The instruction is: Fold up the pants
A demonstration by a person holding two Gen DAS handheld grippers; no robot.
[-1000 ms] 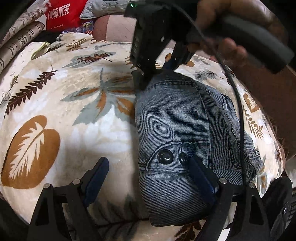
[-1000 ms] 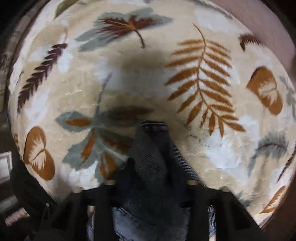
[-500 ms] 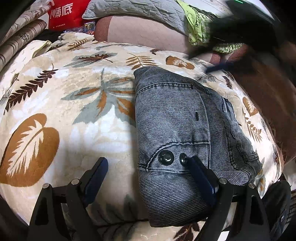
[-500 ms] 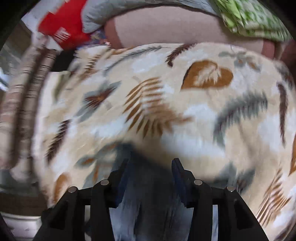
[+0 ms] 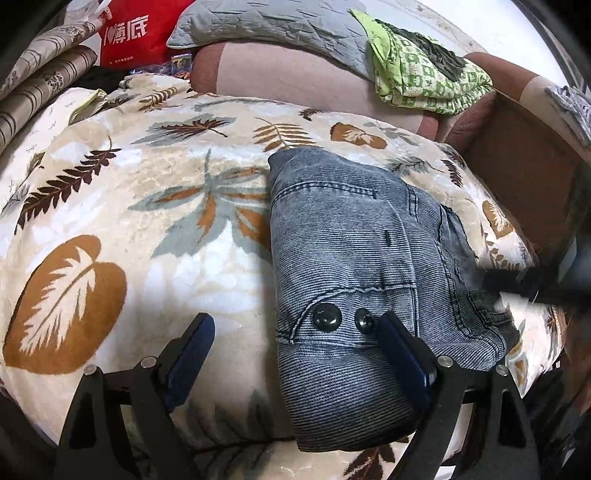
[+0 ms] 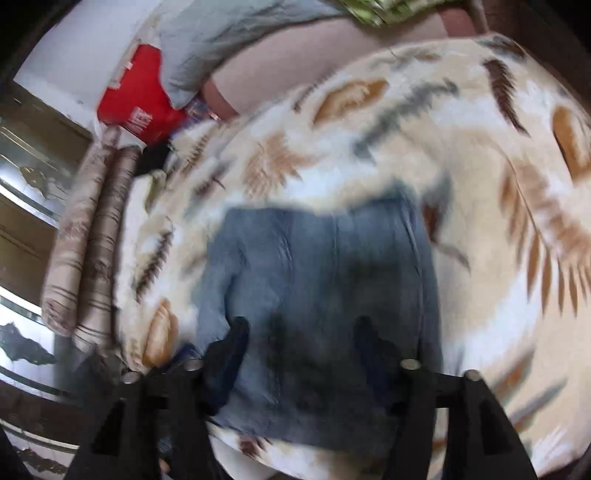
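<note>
on the leaf-print blanket [image 5: 140, 266], as seen from the left wrist, the pants [image 5: 354, 280] lie as a compact folded denim bundle, waistband snaps showing near the front edge and the far hem lying flat toward the sofa back. the left gripper [image 5: 295, 354] stands with its fingers spread wide, one blue pad over bare blanket and the other resting against the denim beside the snaps; it grips nothing, and its position matches the frames from a second ago. what has changed is on the far side: a second ago the right gripper [image 5: 535, 284] stood over the far hem with that edge pinched; half a second ago it was already lifted away; now it appears only as a dark blur at the right margin, beside the bundle's right edge. from the right wrist, heavily motion-blurred, the pants [image 6: 317, 295] sit ahead and below, whole and unheld; the right gripper [image 6: 301, 343] shows its fingers parted with only air between them, where a second ago dark denim filled that gap. judgement: the last fold has been laid and released, the bundle holds its shape unaided, and the task looks essentially complete, with at most a smoothing or squaring touch outstanding. a red bag [image 5: 129, 33] and a green checked cloth [image 5: 424, 70] lie behind, uninvolved.
</note>
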